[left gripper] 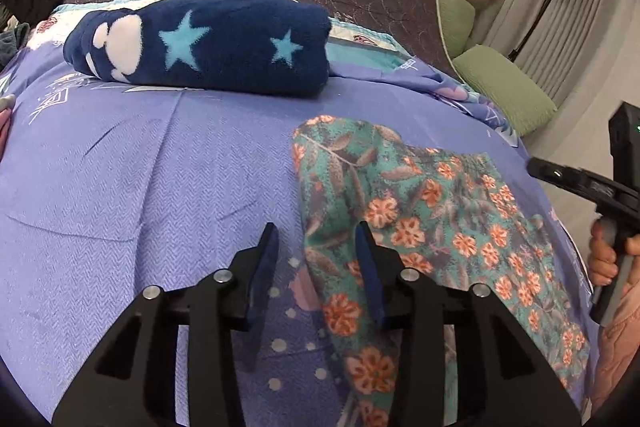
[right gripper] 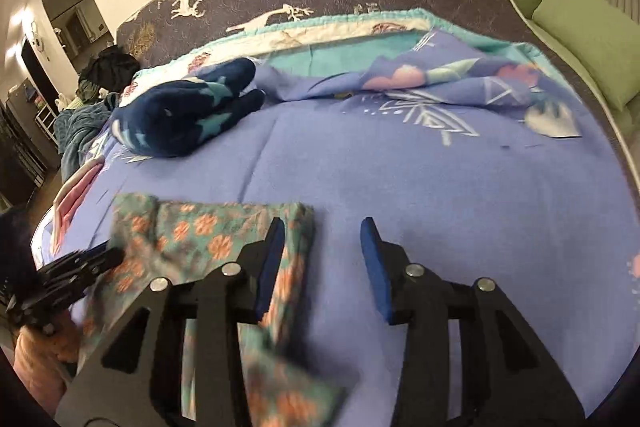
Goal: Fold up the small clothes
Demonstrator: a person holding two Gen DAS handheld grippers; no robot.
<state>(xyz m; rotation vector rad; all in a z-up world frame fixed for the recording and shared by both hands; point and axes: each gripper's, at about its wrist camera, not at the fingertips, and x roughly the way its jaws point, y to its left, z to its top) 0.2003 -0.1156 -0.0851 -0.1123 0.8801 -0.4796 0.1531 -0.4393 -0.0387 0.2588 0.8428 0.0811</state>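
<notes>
Two grippers hang over the bed (left gripper: 120,163) with fingers spread and nothing pinched. The floral garment (left gripper: 420,211) lies flat on the sheet, its edge under the left gripper (left gripper: 318,247), while the right gripper (right gripper: 322,247) sits just beside it, likely ready for the next fold.

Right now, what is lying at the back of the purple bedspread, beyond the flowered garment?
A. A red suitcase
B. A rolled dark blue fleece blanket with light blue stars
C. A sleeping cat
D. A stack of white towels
B: a rolled dark blue fleece blanket with light blue stars lies on the purple bedspread, farther back than the flowered garment.
</notes>
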